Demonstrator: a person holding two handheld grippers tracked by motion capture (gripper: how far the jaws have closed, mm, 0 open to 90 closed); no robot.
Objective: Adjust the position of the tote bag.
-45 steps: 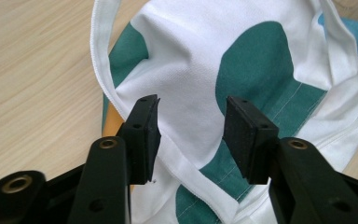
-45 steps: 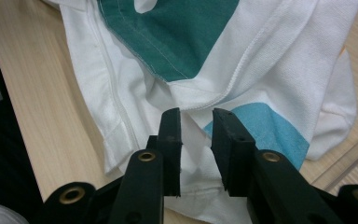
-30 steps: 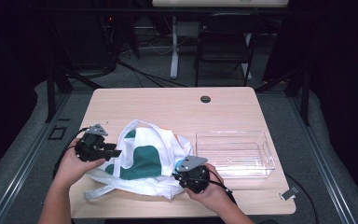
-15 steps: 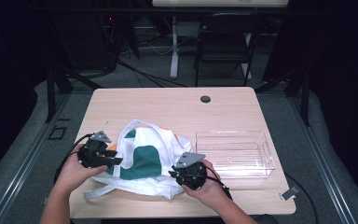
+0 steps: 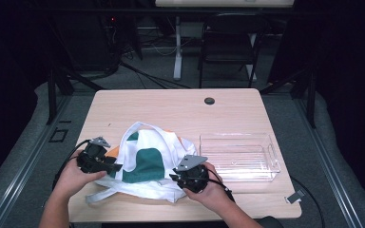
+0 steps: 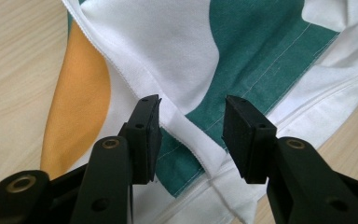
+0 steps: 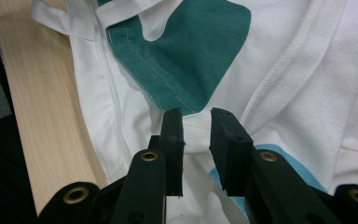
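A white cloth bag (image 5: pixel 147 156) with green, orange and light blue patches lies crumpled on the front half of the table. My left gripper (image 5: pixel 116 166) is at its left edge. In the left gripper view its jaws (image 6: pixel 191 121) stand open and have just been opening; a hemmed fold of the cloth (image 6: pixel 177 46) lies between them, and the pads do not press on it. My right gripper (image 5: pixel 175 176) is at the cloth's front right. Its jaws (image 7: pixel 196 123) stand a narrow gap apart over a small ridge of white cloth (image 7: pixel 279 56).
A clear plastic bin (image 5: pixel 237 137) stands on the table (image 5: pixel 171 109) right of the cloth. A cable hole (image 5: pixel 209 100) sits near the far edge. A small grey clip (image 5: pixel 294 195) lies at the front right corner. A chair (image 5: pixel 228 42) stands beyond the table.
The left gripper has dipped slightly towards the front edge. The cloth's raised left side has sunk flatter onto the table. The right gripper has hardly moved.
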